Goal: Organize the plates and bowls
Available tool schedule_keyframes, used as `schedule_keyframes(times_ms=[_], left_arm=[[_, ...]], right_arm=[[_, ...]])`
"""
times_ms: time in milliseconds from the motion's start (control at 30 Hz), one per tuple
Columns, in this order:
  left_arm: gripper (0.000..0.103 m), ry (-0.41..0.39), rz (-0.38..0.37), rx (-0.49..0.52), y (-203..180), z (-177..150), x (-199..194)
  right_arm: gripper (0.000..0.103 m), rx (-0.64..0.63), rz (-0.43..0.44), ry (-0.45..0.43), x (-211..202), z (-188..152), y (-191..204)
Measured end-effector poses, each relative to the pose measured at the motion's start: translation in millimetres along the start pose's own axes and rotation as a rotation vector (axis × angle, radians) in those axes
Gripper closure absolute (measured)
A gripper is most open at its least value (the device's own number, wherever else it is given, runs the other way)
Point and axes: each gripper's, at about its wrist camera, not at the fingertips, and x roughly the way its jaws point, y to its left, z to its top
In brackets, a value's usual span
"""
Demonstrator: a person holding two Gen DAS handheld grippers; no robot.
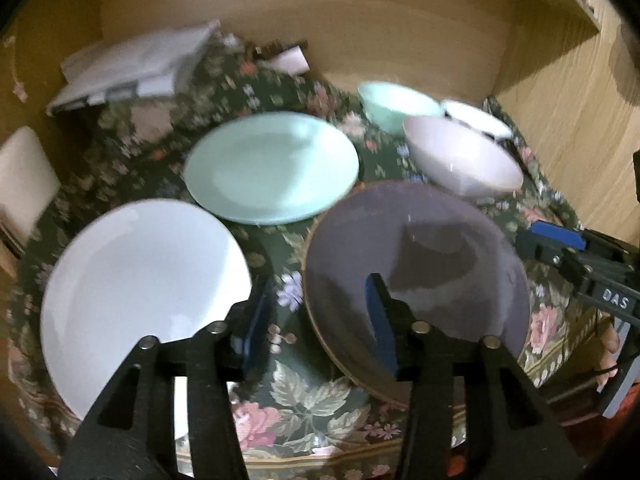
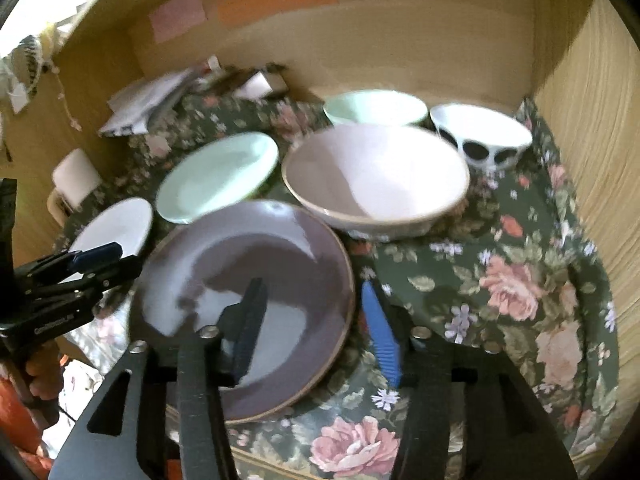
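The letters "DAS" stand in white on a grey plate on the body of the right claw (image 1: 560, 240), seen at the right edge of the left wrist view. A small pale label on the left claw (image 2: 100, 258) in the right wrist view is too blurred to read.

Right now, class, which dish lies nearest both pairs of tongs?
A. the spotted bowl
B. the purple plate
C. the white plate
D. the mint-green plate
B: the purple plate lies right under the right tongs and beside the left tongs.
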Motion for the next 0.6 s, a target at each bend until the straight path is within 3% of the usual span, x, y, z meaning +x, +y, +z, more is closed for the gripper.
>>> schedule_keyframes(times_ms=[67,233,500,600], left_arm=[[0.045,-0.044,0.011,-0.006,2.1,2.1,-11.5],[0.044,-0.131,0.045,-0.018,8.1,6.5,-36.3],[0.043,-0.161,0.078,-0.057,30.8,0.6,-59.8],[0.036,-0.174,0.092,-0.082,43.4,-4.0,-67.7]], right_arm=[[0.050,-0.017,0.013,-0.026,-7.2,4.3,6.8],[0.041,-0.049,0.059,-0.081,-19.2,13.7,27.2],[0.035,-0.117,0.136,-0.119,-22.1,22.4,67.2],[0.030,-0.143,0.162,-0.120,-17.8,24.5,83.0]])
